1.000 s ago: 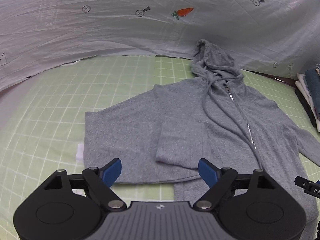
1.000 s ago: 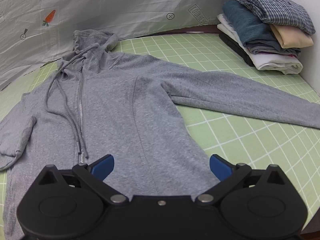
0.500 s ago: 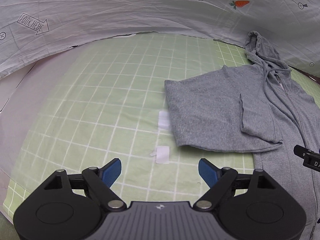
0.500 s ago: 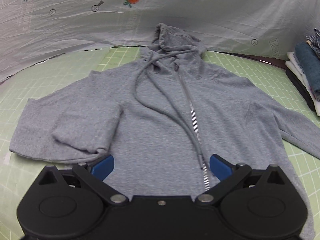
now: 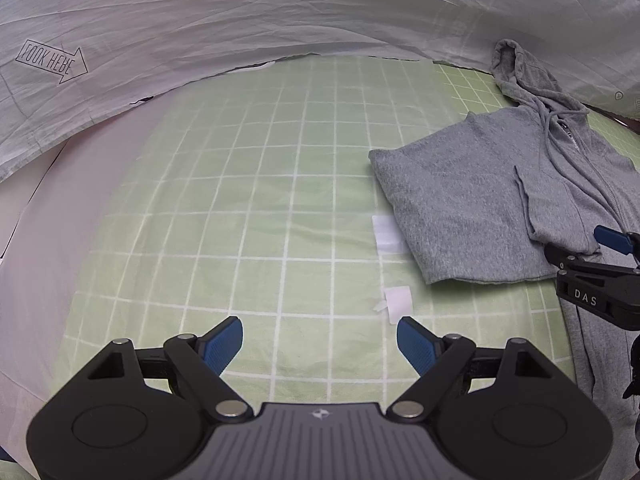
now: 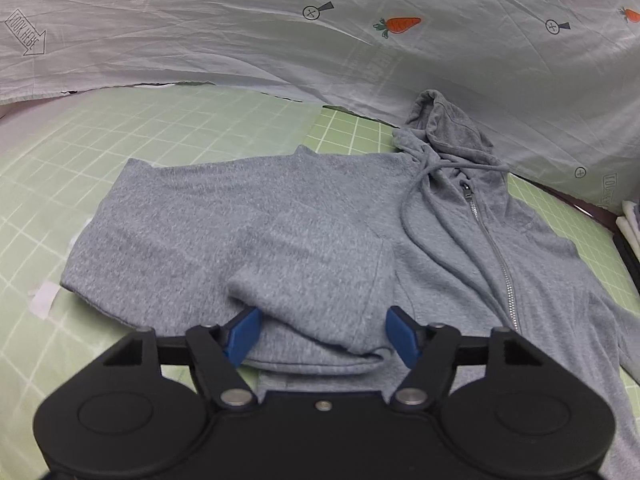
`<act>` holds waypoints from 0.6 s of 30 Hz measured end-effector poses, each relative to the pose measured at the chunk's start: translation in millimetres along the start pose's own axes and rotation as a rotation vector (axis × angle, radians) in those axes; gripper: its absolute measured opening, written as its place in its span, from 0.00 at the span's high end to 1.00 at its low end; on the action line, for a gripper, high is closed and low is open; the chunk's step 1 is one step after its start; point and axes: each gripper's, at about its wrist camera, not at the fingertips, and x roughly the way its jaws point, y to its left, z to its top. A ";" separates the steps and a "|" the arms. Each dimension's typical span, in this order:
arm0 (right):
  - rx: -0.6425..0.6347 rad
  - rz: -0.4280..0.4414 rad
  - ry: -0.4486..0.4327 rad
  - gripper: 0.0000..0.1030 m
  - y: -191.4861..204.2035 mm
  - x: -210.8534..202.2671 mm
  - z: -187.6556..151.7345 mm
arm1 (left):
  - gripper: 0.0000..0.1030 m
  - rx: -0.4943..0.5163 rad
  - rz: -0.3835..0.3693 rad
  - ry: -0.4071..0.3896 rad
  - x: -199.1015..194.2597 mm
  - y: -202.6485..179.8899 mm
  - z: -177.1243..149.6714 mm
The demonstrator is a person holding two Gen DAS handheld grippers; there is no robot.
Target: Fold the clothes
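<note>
Green gridded mat (image 5: 256, 208) covers the surface, backed by a white carrot-print sheet (image 6: 360, 48). Grey zip hoodie (image 6: 280, 232) lies flat on the mat, hood toward the sheet, one sleeve folded across its chest. Right hand-held gripper (image 6: 322, 336): jaws closing, folded sleeve cuff between them. Left hand-held gripper (image 5: 320, 344): released, empty, above bare mat beside white tape pieces (image 5: 398, 300).

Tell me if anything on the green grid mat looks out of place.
Two loose white scraps lie on the mat beside the grey hoodie; one looks partly tucked under its folded edge. The hoodie's drawstrings trail loose across the chest.
</note>
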 end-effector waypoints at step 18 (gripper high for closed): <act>0.121 0.049 -0.095 0.90 -82.9 -37.4 9.7 | 0.18 -0.091 -0.009 -0.001 -12.9 -48.3 -0.3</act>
